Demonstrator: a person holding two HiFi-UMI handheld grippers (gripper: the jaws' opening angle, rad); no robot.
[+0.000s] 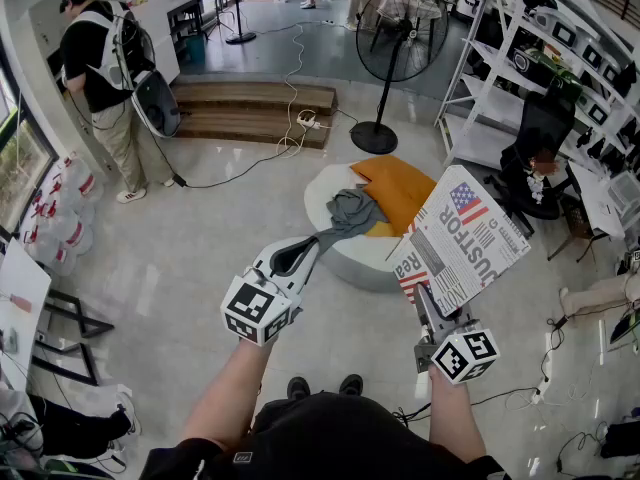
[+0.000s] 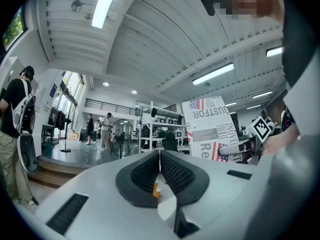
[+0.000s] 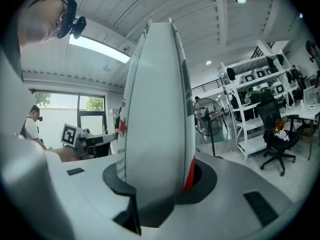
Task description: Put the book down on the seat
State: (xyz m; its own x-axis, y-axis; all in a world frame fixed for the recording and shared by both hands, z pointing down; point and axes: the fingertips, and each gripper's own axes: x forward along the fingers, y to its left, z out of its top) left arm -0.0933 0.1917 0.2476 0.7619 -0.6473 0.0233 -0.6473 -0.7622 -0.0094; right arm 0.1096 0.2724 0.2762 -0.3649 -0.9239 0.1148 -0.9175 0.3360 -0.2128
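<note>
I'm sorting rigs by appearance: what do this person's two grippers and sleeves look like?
The left gripper and the right gripper both have smooth, light grey, wedge-shaped bodies with black, dimpled pads. Each carries a white cube printed with black square markers. The person wears a black short-sleeved top.

I wear a black short-sleeved top (image 1: pixel 330 436) and black shoes (image 1: pixel 299 387); my light grey plastic left gripper (image 1: pixel 305 251) and right gripper (image 1: pixel 424 298) carry black ribbed pads (image 2: pixel 176 174) and white cubes with black square markers (image 1: pixel 258 313)
</note>
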